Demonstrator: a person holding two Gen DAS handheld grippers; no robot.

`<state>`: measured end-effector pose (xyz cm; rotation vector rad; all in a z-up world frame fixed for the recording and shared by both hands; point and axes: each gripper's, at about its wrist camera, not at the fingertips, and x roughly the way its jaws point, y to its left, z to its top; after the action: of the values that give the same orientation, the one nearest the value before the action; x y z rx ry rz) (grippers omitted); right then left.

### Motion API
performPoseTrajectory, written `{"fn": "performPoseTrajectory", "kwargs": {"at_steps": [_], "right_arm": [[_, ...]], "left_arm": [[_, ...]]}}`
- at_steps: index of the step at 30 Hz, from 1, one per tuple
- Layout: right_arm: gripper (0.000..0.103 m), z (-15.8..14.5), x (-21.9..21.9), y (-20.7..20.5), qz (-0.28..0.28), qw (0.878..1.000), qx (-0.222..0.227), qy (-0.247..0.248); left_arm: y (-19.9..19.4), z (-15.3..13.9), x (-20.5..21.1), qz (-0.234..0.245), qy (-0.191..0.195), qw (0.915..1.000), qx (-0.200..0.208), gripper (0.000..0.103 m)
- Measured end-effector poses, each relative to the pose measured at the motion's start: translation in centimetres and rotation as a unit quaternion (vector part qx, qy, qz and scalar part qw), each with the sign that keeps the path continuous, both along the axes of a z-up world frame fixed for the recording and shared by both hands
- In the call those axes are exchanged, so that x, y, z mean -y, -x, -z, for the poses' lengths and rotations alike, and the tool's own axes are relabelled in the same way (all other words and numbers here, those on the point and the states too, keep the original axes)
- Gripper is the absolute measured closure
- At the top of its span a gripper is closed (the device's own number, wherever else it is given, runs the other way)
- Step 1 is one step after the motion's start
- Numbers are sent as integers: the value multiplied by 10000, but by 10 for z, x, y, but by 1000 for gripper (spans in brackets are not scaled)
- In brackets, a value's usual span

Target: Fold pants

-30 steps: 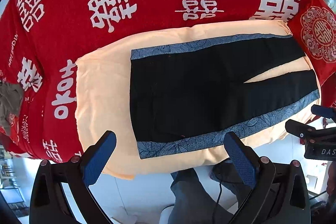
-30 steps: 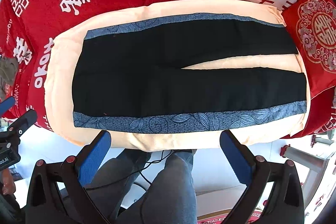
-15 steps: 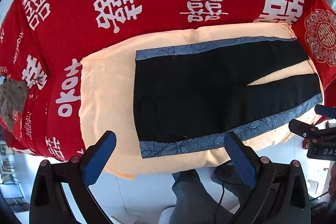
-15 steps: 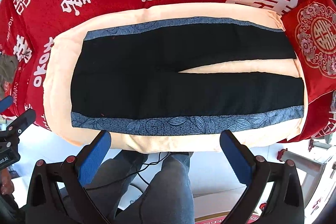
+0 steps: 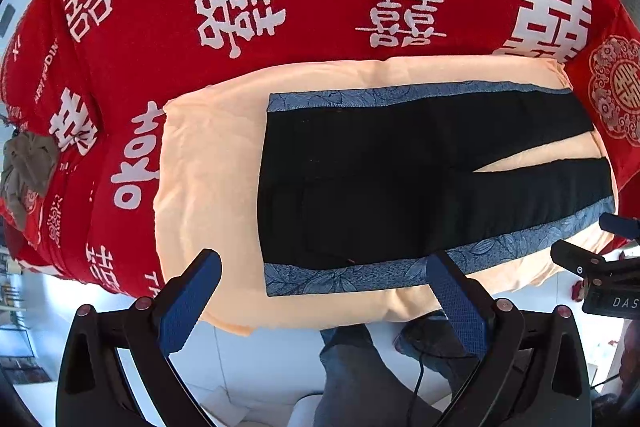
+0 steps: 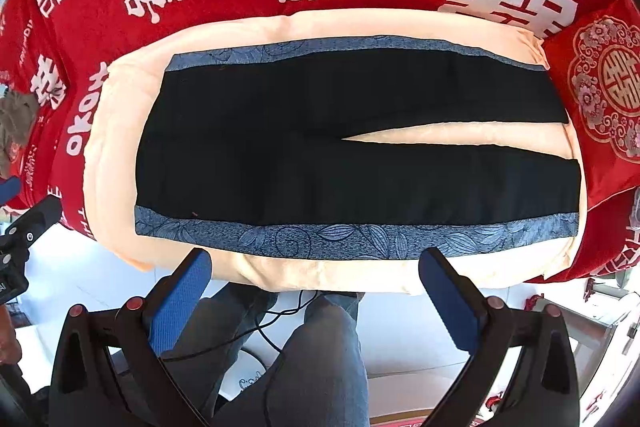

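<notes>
Black pants [image 5: 392, 179] with blue leaf-patterned side stripes lie flat on a peach blanket [image 5: 208, 163], waist to the left, legs to the right with a narrow gap between them. They also show in the right wrist view [image 6: 320, 155]. My left gripper [image 5: 324, 267] is open and empty, hovering near the pants' front edge by the waist. My right gripper [image 6: 316, 267] is open and empty above the near stripe [image 6: 360, 235] at mid-length. The right gripper also shows at the right edge of the left wrist view [image 5: 600, 267].
The peach blanket [image 6: 120, 131] lies on a bed with a red cover [image 5: 280, 7] printed with white characters. A red cushion [image 6: 604, 95] sits at the right. A grey-brown cloth [image 5: 28, 163] lies at the bed's left edge. The person's legs [image 6: 312, 355] and a cable are below.
Both views have shifted slightly, so the pants sit a little lower in frame. Both grippers stay open and the pants have not moved.
</notes>
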<state>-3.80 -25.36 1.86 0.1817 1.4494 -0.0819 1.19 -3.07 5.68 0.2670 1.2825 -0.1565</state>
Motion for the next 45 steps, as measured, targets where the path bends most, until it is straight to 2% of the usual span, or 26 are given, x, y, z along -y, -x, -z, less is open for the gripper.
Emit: {"fn": "performPoseTrajectory", "kwargs": {"at_steps": [8,13,21,25,29,33,39,45], "right_arm": [[0,-2,26,19,-47,9998,30,-172],[0,8,42,27,-13,9996,-98,-255],[0,27,44,32,237,9991,-174,-318],[0,50,35,31,338,9985,-106,-421],[0,87,19,27,475,9967,-225,-616],[0,112,3,22,507,9955,-241,-757],[0,144,-13,12,384,9954,-154,-866],[0,164,-20,12,534,9915,-62,-1188]], "left_arm": [[19,2,9,-380,-41,9993,-29,0],[28,14,10,-674,-11,9973,-274,0],[25,44,5,-599,-114,9971,-453,0],[15,75,-2,-549,-87,9971,-527,0],[7,115,-10,-578,-130,9959,-681,0],[2,144,-19,-588,-131,9954,-748,0],[1,174,-27,-608,-62,9954,-735,0],[2,188,-35,-733,35,9949,-694,0]]}}
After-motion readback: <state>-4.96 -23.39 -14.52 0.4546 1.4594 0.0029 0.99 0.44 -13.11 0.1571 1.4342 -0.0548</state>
